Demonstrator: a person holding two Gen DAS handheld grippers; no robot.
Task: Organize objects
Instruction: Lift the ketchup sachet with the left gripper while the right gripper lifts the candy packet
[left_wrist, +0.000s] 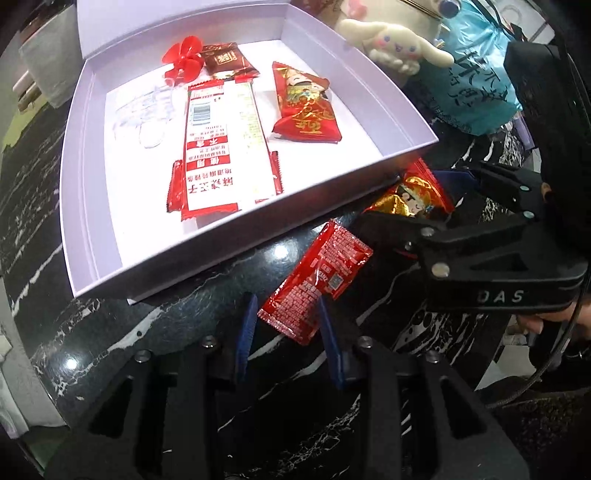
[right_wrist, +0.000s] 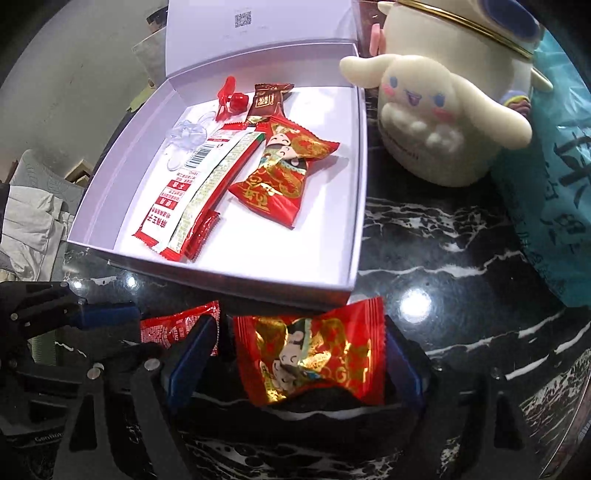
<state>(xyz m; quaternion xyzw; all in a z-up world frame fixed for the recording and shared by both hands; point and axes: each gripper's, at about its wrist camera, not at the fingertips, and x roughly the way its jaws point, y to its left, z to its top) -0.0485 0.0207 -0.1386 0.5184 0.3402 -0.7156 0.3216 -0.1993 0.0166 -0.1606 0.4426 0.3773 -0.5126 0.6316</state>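
Only from the right wrist, right tongs (right_wrist: 295, 354) visibly straddle gold-printed packet (right_wrist: 314, 354)

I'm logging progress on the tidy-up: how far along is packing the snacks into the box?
Mostly done: the lilac box already holds a long striped packet, a gold-figure candy, a brown candy and a red fan. In hand: the right gripper brackets another gold-figure packet on the table. Left: the left gripper straddles the flat red sachet.
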